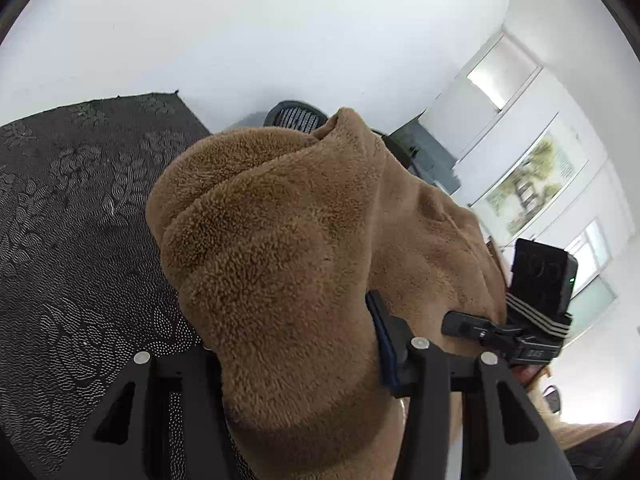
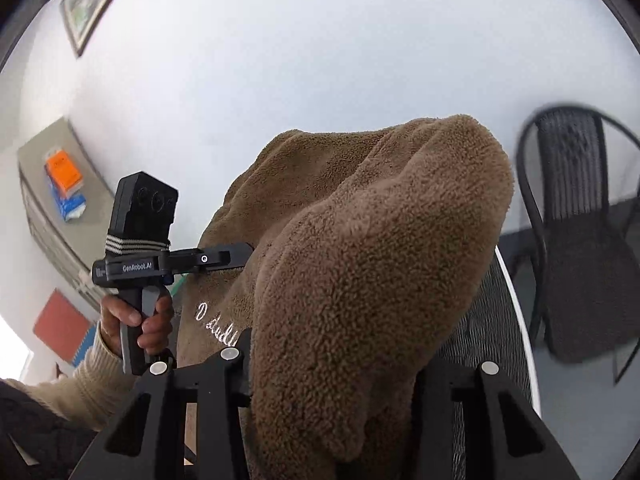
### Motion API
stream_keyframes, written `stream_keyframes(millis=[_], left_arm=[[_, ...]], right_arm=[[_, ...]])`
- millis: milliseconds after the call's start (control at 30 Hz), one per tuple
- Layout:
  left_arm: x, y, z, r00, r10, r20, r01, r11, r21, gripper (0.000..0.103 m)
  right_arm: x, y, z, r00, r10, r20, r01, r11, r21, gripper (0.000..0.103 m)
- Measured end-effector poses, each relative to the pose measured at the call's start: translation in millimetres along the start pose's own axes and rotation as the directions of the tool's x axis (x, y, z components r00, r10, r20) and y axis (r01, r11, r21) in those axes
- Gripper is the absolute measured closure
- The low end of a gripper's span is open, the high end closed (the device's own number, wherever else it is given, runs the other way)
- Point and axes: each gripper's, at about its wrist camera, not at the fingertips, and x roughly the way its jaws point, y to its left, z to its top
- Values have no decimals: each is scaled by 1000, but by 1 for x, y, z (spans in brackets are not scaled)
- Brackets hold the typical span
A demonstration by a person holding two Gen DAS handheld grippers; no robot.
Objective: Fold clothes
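Each tool, left tool [image 1: 296, 344] and right tool [image 2: 332, 364], pinches a bunched fold of the brown fleece garment [image 1: 288, 216] (lifted above the dark patterned surface [image 1: 80, 208]), probably to spread it for folding.

Brown garment [image 1: 280, 248] = thick fuzzy fleece, matt, w/ white stitched script; bench [image 1: 80, 220] cover dark, embossed floral, faint sheen; tongs [image 1: 296, 364] matt black plastic, silvery metal pins; chair [image 2: 576, 216] black woven mesh.
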Motion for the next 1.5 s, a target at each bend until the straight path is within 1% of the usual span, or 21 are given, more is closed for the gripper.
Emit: stream_keyframes(millis=[100, 167, 233, 300, 367, 400, 500, 533, 700, 833, 900, 967, 1033, 1100, 1133, 1200, 1267, 1300, 1367, 1467, 1500], left_arm=[[32, 5, 3, 997, 73, 0, -73, 997, 13, 49], [28, 34, -3, 991, 131, 11, -131, 991, 20, 49], [41, 45, -1, 984, 179, 20, -180, 984, 8, 49], [55, 59, 0, 975, 222, 21, -221, 975, -17, 49], [65, 70, -5, 970, 241, 14, -240, 970, -47, 47], [61, 77, -8, 970, 242, 16, -240, 969, -59, 44], [58, 82, -16, 974, 224, 34, -221, 973, -64, 39], [55, 79, -21, 975, 219, 33, -217, 974, -58, 38], [42, 65, -10, 971, 234, 53, -234, 972, -5, 37], [21, 48, -15, 962, 253, 99, -259, 964, 57, 34], [14, 45, -17, 957, 265, 121, -275, 959, 73, 32], [15, 50, -13, 956, 264, 124, -273, 960, 60, 32], [14, 55, -12, 957, 265, 122, -271, 962, 40, 32], [10, 56, -13, 953, 275, 129, -279, 960, 18, 32], [3, 56, -16, 945, 292, 150, -297, 955, 12, 31], [-14, 56, -19, 925, 321, 202, -327, 945, -3, 22], [-34, 56, -22, 908, 334, 255, -340, 940, -23, 22], [-40, 58, -21, 906, 328, 268, -331, 943, -33, 21], [-51, 57, -20, 912, 294, 287, -295, 955, -42, 20], [-59, 47, -24, 929, 233, 288, -237, 971, -20, 19], [-57, 41, -28, 939, 204, 277, -212, 977, 1, 19]], right_arm=[[20, -22, -4, 998, -69, -14, 68, 998, -13, 60], [36, -34, -3, 992, -125, -17, 124, 991, -43, 59], [54, -45, 0, 987, -161, -19, 160, 985, -68, 58], [81, -40, 3, 981, -193, -28, 190, 977, -101, 57], [95, -41, 5, 975, -221, -36, 214, 965, -149, 47], [96, -42, 4, 973, -227, -40, 217, 962, -163, 44], [103, -34, -4, 968, -247, -37, 237, 956, -175, 24], [113, -32, 4, 966, -256, -32, 247, 955, -165, 17], [101, -27, 19, 953, -290, 83, 298, 950, -96, 15], [61, -20, 24, 906, -348, 241, 379, 920, -99, 15], [51, -12, 27, 894, -328, 304, 374, 922, -105, 15], [46, -1, 27, 901, -278, 334, 341, 929, -147, 15], [64, 15, 30, 918, -242, 316, 319, 921, -222, 15], [88, 25, 32, 936, -231, 266, 306, 906, -291, 15], [101, 28, 31, 944, -232, 235, 300, 899, -318, 15], [126, 28, 32, 953, -248, 176, 296, 888, -352, 15], [135, 21, 24, 955, -268, 125, 296, 886, -356, 15], [144, 15, 24, 953, -287, 94, 301, 888, -348, 15], [164, 0, 22, 952, -305, 14, 292, 895, -337, 15], [166, -13, 20, 958, -286, 0, 271, 910, -314, 9], [166, -18, 22, 960, -279, -4, 264, 915, -304, 9]])
